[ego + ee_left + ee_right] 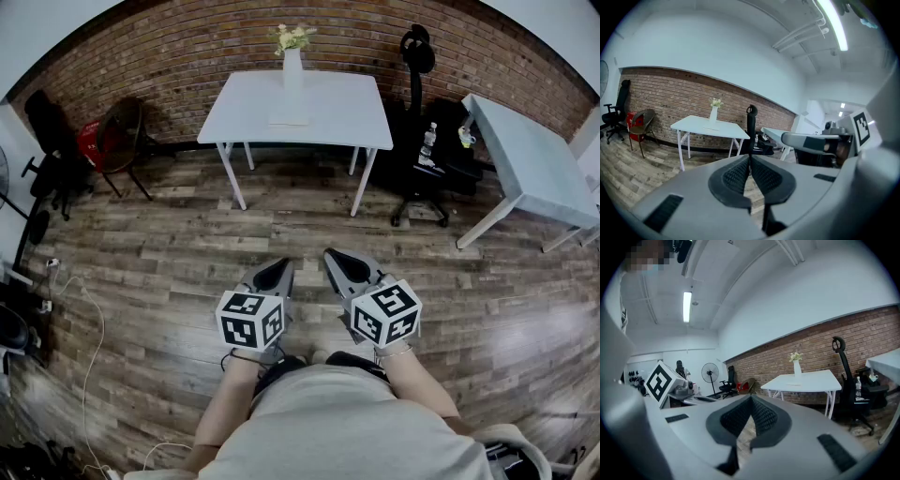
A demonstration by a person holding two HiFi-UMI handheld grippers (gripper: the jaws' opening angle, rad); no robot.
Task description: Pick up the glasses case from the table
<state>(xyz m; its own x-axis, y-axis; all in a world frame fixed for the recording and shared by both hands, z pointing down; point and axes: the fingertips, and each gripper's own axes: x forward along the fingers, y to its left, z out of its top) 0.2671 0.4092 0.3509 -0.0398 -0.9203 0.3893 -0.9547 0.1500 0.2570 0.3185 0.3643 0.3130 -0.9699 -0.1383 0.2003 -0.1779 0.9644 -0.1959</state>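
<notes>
A white table [328, 111] stands across the room by the brick wall, with a white vase of flowers [292, 58] on it. In front of the vase lies a flat pale object [289, 121], apparently the glasses case; it is too small to make out in detail. It also shows as a thin pale strip [711, 128] in the left gripper view and as a similar glasses-case strip [793, 385] in the right gripper view. My left gripper [283, 267] and right gripper [331, 256] are held side by side over the wooden floor, far short of the table. Both are shut and hold nothing.
A black office chair [418, 122] stands right of the table, with a bottle [428, 140] beside it. A second white table [532, 165] is at the far right. A brown chair [120, 139] and a black chair [49, 133] stand at the left. Cables [89, 347] trail on the floor.
</notes>
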